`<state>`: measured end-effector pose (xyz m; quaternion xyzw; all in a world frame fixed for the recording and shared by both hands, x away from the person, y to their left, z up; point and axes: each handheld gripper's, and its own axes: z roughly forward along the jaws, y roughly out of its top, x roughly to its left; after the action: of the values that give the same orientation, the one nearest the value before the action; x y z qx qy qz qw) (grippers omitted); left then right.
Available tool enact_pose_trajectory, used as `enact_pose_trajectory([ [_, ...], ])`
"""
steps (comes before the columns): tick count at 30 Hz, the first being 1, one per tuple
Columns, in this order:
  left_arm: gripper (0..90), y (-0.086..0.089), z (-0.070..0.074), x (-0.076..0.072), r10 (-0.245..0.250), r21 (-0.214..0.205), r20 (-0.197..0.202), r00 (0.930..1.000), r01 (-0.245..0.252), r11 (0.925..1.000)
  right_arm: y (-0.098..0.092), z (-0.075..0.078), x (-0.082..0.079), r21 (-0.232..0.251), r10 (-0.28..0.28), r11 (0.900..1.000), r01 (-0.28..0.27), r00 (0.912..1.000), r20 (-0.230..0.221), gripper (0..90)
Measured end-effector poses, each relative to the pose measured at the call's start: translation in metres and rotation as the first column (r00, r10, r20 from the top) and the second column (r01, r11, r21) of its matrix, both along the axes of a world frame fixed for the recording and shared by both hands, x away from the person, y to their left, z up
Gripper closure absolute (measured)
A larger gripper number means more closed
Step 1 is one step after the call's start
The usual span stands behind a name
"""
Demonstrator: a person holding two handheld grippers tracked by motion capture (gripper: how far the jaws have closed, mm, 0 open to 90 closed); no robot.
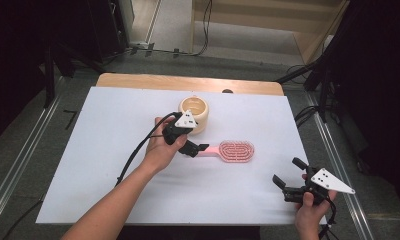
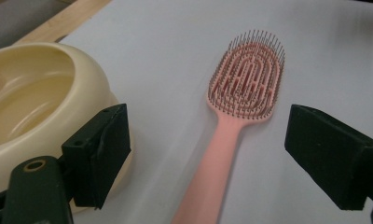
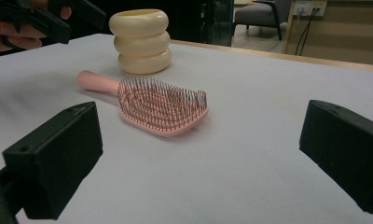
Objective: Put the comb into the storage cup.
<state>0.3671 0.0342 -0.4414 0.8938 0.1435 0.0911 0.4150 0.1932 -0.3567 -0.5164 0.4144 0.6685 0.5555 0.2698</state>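
Step in hand: approach for pickup. Left gripper [image 1: 200, 148] at frame centre in high view, jaws apart, straddling handle end of pink hairbrush [image 1: 230, 151], pads not touching it. Brush lies flat on white table [image 1: 113, 120], bristles up, just below-right of cream holder [image 1: 194, 114]. Right gripper [image 1: 287, 176] parked lower right, jaws wide, empty. Next move, likely: left settles lower, squeezes handle squarely.

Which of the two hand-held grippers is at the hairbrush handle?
The left hand-held gripper: its open jaws straddle the pink hairbrush handle beside the cream holder. The right hand-held gripper sits apart near the table's near edge.
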Motion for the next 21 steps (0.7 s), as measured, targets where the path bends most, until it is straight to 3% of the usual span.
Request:
enact_pose_trajectory([
  [3,15.3,-0.006,-0.003,0.003,-0.017,0.04,-0.034,0.9993,0.019,0.999,0.0,0.0,0.0,0.0,0.001,1.0,-0.001,1.0,-0.003,0.0],
  [10,16.6,-0.02,-0.01,0.003,-0.05,0.114,-0.033,0.9982,0.053,0.9921,0.0,0.0,0.0,-0.002,0.001,1.0,-0.001,1.0,-0.002,0.0],
  [12,18.5,-0.027,-0.014,0.005,-0.035,0.166,-0.034,0.9988,0.041,0.9853,0.0,0.0,0.0,-0.003,0.001,1.0,-0.001,1.0,-0.001,0.0],
  [13,20.7,-0.027,-0.014,0.005,-0.035,0.166,-0.034,0.9988,0.041,0.9853,0.0,0.0,0.0,-0.003,0.001,1.0,-0.001,1.0,-0.002,0.0],
  [15,22.4,-0.032,-0.02,0.008,-0.04,0.203,-0.059,0.9974,0.051,0.9779,0.0,0.0,0.0,-0.003,-0.001,1.0,0.001,1.0,-0.004,0.0],
  [21,27.1,-0.042,-0.028,0.012,-0.046,0.247,-0.104,0.9935,0.071,0.9665,0.0,0.0,0.0,-0.003,-0.001,1.0,0.001,1.0,-0.005,0.0],
])
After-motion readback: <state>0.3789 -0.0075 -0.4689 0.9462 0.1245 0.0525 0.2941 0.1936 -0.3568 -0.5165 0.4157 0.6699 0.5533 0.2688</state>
